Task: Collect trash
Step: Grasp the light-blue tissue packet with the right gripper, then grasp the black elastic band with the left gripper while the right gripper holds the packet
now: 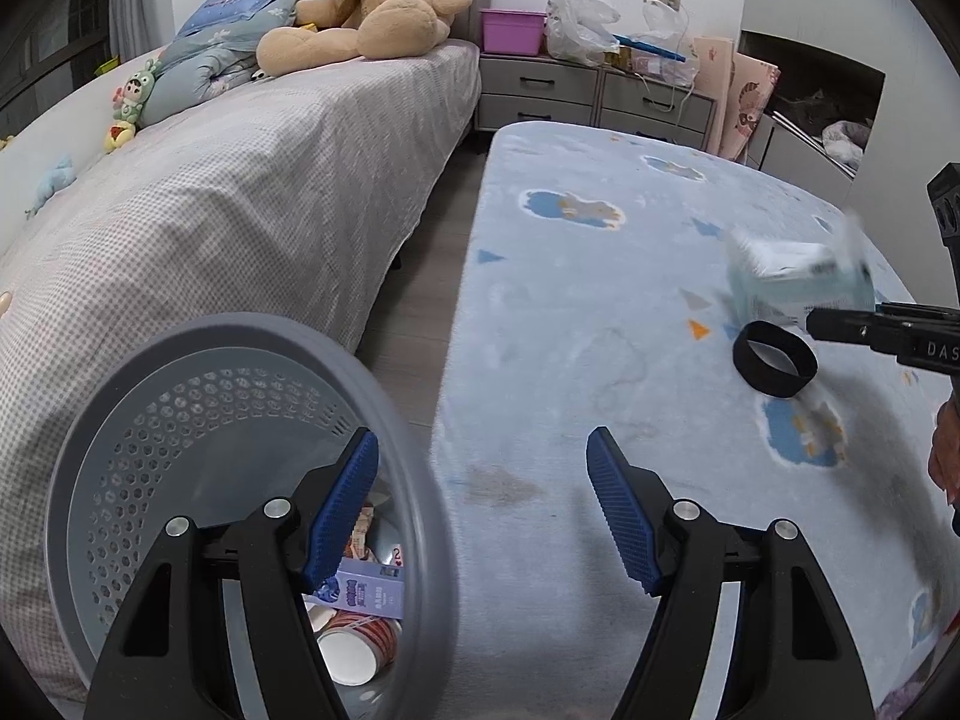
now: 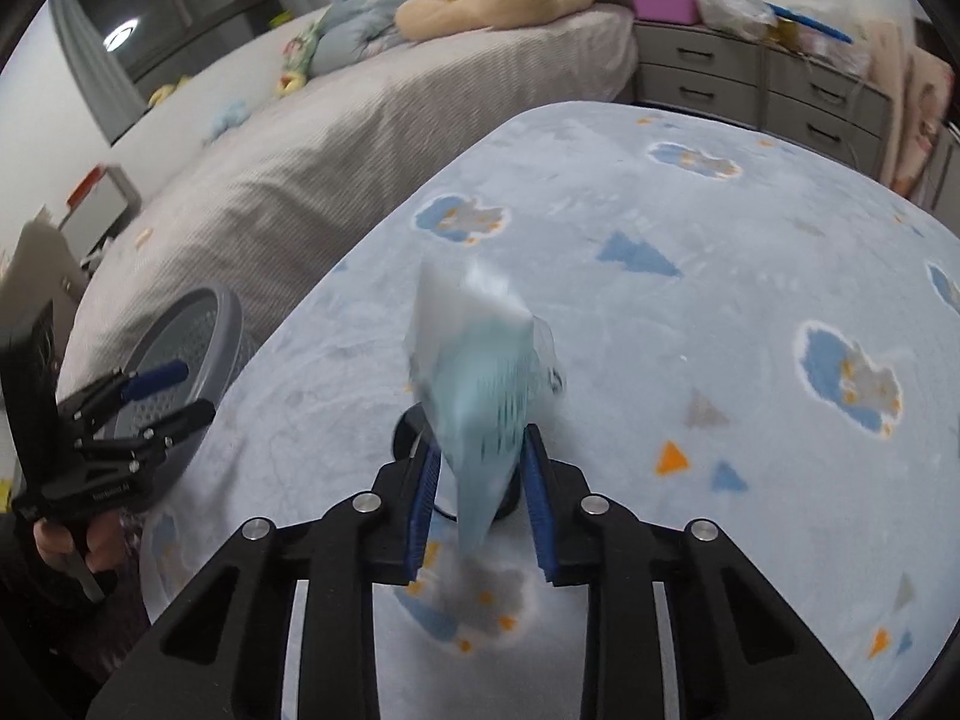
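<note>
My right gripper [image 2: 480,480] has its jaws closed on a blurred pale-blue packet [image 2: 480,372], held above the rug [image 2: 690,210]. My left gripper [image 1: 483,504] gapes empty beside the bin [image 1: 414,420] (cup, carton already inside). A black ring [image 1: 774,366] remains.

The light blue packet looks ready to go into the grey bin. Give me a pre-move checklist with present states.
1. Right gripper shut on the blurred light blue packet: ok.
2. Packet lifted off the pale blue patterned blanket: cannot tell, motion blur.
3. Grey perforated plastic bin mouth tilted toward the grippers: ok.
4. Left gripper open, holding nothing: ok.
5. Room in bin above the paper cup and purple box: ok.
6. Black ring band still on blanket, uncollected: not ok.
</note>
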{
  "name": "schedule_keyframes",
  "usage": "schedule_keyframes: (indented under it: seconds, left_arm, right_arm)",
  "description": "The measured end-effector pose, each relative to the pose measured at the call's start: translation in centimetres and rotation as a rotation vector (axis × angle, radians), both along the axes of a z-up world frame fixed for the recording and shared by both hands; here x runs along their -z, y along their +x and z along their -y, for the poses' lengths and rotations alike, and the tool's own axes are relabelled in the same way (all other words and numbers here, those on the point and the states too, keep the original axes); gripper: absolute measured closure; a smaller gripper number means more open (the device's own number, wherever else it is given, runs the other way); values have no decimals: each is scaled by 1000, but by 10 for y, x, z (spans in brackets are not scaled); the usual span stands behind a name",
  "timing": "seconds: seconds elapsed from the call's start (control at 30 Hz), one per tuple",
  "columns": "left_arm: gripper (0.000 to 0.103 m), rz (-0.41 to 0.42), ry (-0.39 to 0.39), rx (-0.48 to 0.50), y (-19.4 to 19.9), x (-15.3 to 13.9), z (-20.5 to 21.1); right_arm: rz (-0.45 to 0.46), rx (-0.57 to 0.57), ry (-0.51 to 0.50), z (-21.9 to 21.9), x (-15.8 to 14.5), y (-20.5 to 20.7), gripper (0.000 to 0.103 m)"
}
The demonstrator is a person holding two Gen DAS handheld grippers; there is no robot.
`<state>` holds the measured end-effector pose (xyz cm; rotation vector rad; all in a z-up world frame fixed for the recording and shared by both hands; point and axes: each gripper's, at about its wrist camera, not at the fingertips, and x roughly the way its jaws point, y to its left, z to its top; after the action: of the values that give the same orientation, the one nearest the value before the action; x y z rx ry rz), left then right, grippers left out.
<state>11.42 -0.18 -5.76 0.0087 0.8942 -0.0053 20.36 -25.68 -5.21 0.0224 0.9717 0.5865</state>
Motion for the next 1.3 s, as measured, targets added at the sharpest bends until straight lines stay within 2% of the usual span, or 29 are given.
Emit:
schedule_keyframes:
  seconds: [0.37, 0.7, 1.07, 1.13, 1.3]
  left_arm:
    - [34, -8, 20, 56, 3, 3, 32]
    - [34, 0, -58, 153, 16, -7, 78]
    - [34, -65, -86, 266, 37, 8, 136]
    - [29, -77, -95, 281, 42, 11, 144]
    - [29, -99, -89, 274, 53, 20, 155]
  right_arm:
    - [7, 100, 75, 37, 3, -11, 77]
    - [41, 180, 84, 67, -3, -38, 78]
    - [63, 274, 116, 90, -8, -63, 78]
    - [68, 289, 119, 95, -9, -67, 78]
    - [74, 312, 130, 104, -11, -73, 78]
